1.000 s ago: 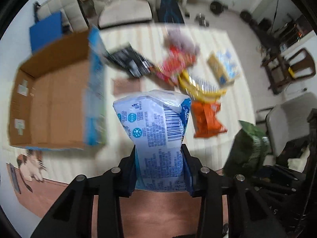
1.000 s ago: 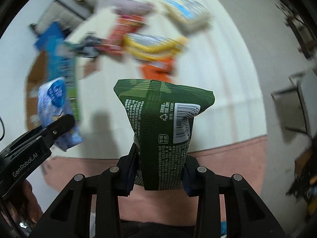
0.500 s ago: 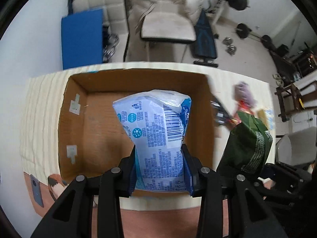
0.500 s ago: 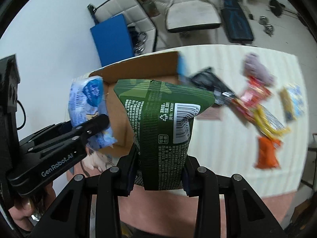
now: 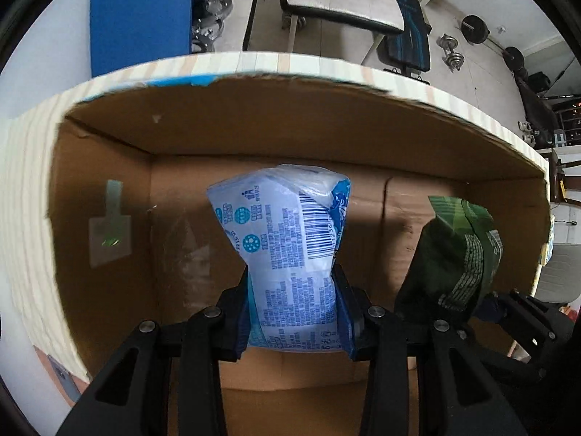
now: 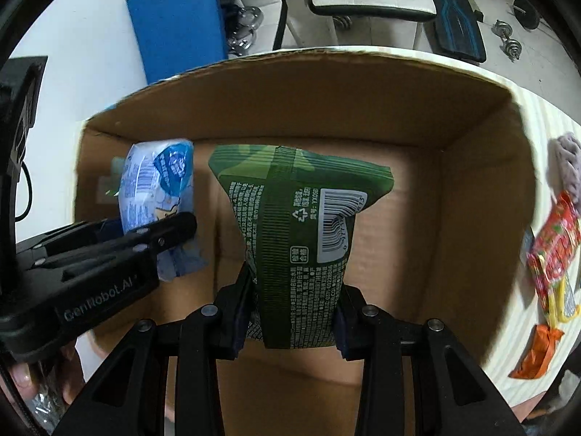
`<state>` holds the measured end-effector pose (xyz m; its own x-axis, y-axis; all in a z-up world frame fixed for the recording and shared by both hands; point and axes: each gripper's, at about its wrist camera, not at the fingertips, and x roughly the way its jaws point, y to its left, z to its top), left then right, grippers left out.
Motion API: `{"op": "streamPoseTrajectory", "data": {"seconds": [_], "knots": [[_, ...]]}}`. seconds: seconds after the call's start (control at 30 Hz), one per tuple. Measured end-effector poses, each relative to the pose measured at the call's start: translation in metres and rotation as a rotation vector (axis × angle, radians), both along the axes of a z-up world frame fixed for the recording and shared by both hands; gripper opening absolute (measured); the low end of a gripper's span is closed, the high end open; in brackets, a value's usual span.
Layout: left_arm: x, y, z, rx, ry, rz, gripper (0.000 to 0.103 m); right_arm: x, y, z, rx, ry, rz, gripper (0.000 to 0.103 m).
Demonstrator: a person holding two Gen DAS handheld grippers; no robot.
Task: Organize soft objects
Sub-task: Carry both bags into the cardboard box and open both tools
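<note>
Both views are evenly lit by soft, diffuse indoor light, and the floor behind is rendered brighter than the box (image 5: 254,134) interior. The left inner wall of the box is shaded, and soft shadows are cast on its floor beneath the blue pack (image 5: 290,239) and the green pack (image 6: 301,225). Faint glare is seen on the tape (image 5: 109,232). Straight edges are bowed by fisheye distortion, and dark vignetting is seen at the corners. The snacks (image 6: 555,247) at the right edge are slightly blurred.
</note>
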<state>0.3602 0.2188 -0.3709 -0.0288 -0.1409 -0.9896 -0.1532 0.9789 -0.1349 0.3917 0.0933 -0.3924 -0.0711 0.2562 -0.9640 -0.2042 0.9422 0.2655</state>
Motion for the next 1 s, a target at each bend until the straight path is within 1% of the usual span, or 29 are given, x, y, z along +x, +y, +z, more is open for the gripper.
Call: {"op": "streamPoseTrajectory", "data": {"seconds": [0.03,0.1,0.17,0.2,0.23,0.3,0.33,0.4,0.43,0.47,0.5,0.53,0.6,0.7,0.77,0.9,0.93,1.0], "knots": [[0.002,0.0,-0.002,-0.011,0.004,0.003,0.036,0.003,0.001,-0.007,-0.009,0.003,0.0,0.04],[0.004,-0.002,-0.006,-0.014,0.016,-0.014,0.04,0.004,0.008,-0.01,-0.029,0.001,0.007,0.04],[0.005,-0.003,-0.008,0.012,0.029,-0.03,0.044,0.007,0.016,-0.017,-0.05,0.005,0.014,0.041],[0.007,-0.005,-0.008,0.013,0.037,-0.037,0.046,0.004,0.016,-0.016,-0.057,0.003,0.017,0.043],[0.007,-0.004,-0.009,0.011,0.045,-0.039,0.047,0.003,0.018,-0.018,-0.068,0.006,0.022,0.049],[0.005,-0.001,-0.006,0.005,0.049,-0.026,0.056,0.0,0.02,-0.018,-0.085,0.011,0.019,0.091],[0.004,0.0,-0.003,0.005,0.045,-0.018,0.058,-0.002,0.019,-0.016,-0.079,0.009,0.011,0.096],[0.0,0.002,0.003,0.018,0.037,-0.015,0.081,-0.008,0.017,-0.01,-0.094,-0.001,0.0,0.096],[-0.002,0.003,0.006,0.025,0.03,-0.013,0.082,-0.011,0.017,-0.009,-0.107,-0.008,-0.001,0.096],[-0.004,0.003,0.009,0.028,0.022,-0.009,0.083,-0.015,0.016,-0.005,-0.11,-0.01,-0.002,0.097],[-0.007,0.003,0.013,0.024,0.016,-0.009,0.083,-0.02,0.015,0.0,-0.115,-0.011,-0.006,0.101],[-0.009,0.003,0.015,0.027,0.012,-0.011,0.085,-0.025,0.014,0.004,-0.128,-0.015,-0.005,0.103],[-0.017,0.002,0.024,0.035,-0.004,-0.013,0.089,-0.035,0.013,0.011,-0.14,-0.03,0.003,0.103],[-0.031,0.001,0.039,0.056,-0.042,-0.015,0.089,-0.05,0.012,0.024,-0.165,-0.057,0.006,0.103],[-0.038,0.001,0.047,0.084,-0.07,-0.017,0.089,-0.063,0.01,0.034,-0.178,-0.071,0.019,0.103],[-0.061,0.0,0.071,0.111,-0.137,0.008,0.089,-0.09,0.005,0.055,-0.167,-0.103,0.009,0.103],[-0.066,0.0,0.076,0.122,-0.154,0.013,0.089,-0.089,0.002,0.056,-0.163,-0.112,0.009,0.103],[-0.078,0.001,0.087,0.147,-0.19,0.017,0.089,-0.106,-0.004,0.071,-0.158,-0.14,0.005,0.103]]}}
